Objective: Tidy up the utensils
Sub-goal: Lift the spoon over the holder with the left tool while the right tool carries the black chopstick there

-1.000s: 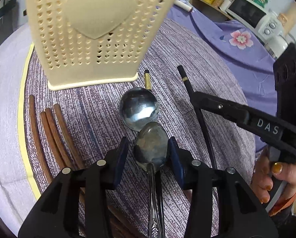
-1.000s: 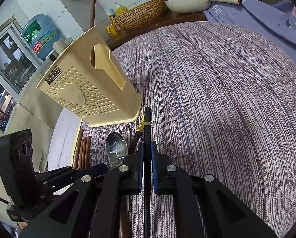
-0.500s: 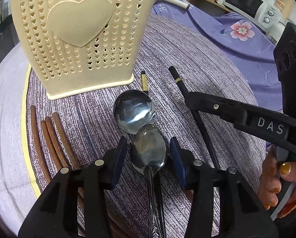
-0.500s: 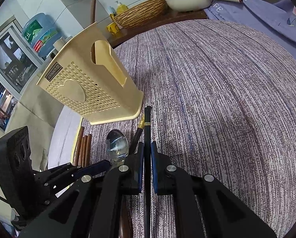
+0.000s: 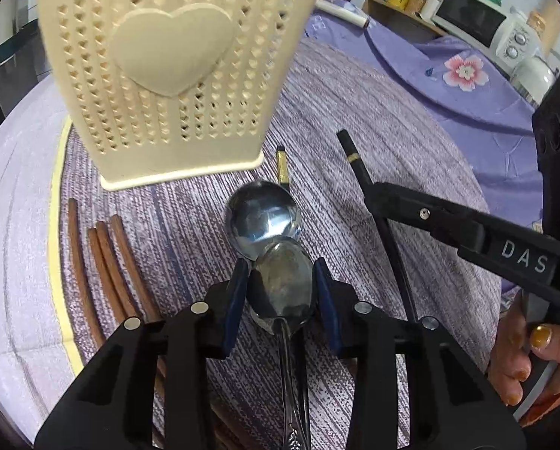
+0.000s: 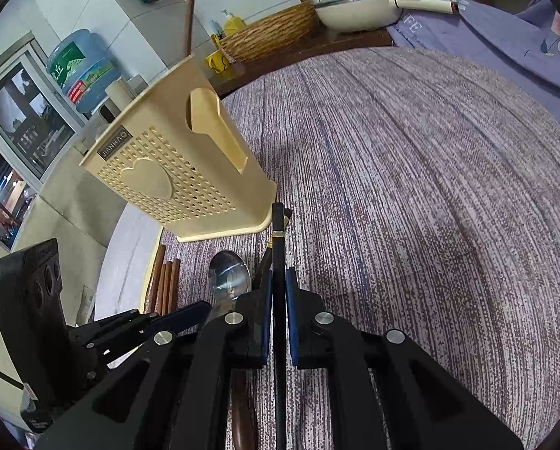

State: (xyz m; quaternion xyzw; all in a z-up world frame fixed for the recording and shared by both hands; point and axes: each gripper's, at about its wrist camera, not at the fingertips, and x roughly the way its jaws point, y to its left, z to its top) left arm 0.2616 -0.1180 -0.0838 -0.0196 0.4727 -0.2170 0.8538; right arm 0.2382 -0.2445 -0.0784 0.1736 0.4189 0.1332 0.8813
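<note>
A cream perforated utensil holder (image 5: 175, 71) with a heart stands on the striped cloth; it also shows in the right wrist view (image 6: 175, 172). My left gripper (image 5: 282, 273) is shut on a steel spoon (image 5: 282, 285), held bowl-forward above a second spoon (image 5: 263, 217) lying on the cloth. My right gripper (image 6: 279, 281) is shut on a black chopstick (image 6: 278, 232) with a gold band; the chopstick also shows in the left wrist view (image 5: 358, 165). Another black chopstick (image 5: 283, 167) lies near the holder's base.
Several brown wooden chopsticks (image 5: 104, 255) lie at the left near the mat's yellow edge. One brown stick (image 6: 189, 7) stands in the holder. A wicker basket (image 6: 268, 35) and a pan (image 6: 358, 11) are at the back. A microwave (image 5: 478, 24) stands far right.
My left gripper has lifted the spoon and moved closer to the holder, which now looms larger. My right gripper has risen slightly with the black chopstick.
</note>
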